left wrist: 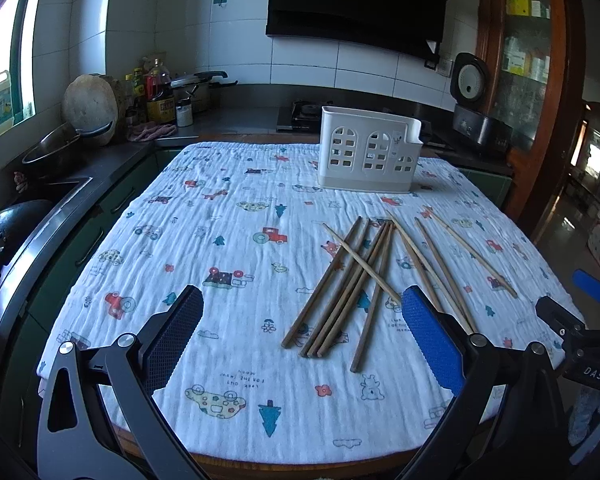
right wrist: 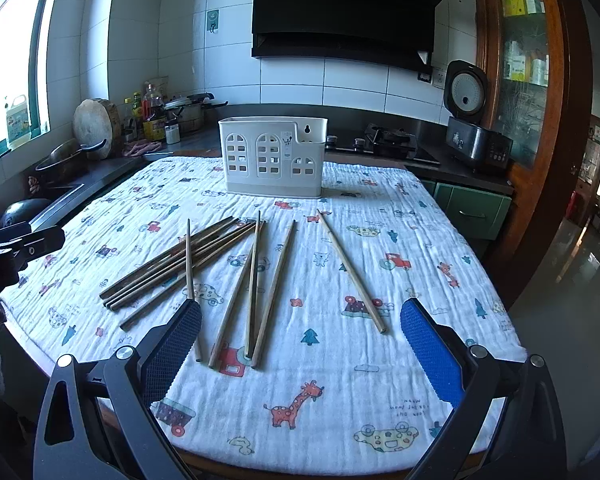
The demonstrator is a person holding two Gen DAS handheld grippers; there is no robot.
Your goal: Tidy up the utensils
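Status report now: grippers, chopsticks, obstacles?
Left gripper open, empty. Right gripper open, empty. Chopsticks loose on cloth; holder empty, path clear.

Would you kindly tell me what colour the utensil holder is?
The utensil holder is white or cream, with window-shaped cut-outs; it shows best in the right wrist view.

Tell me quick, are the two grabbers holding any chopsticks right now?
Left gripper: open, holding nothing.
Right gripper: open, holding nothing.
The chopsticks all lie on the cloth.
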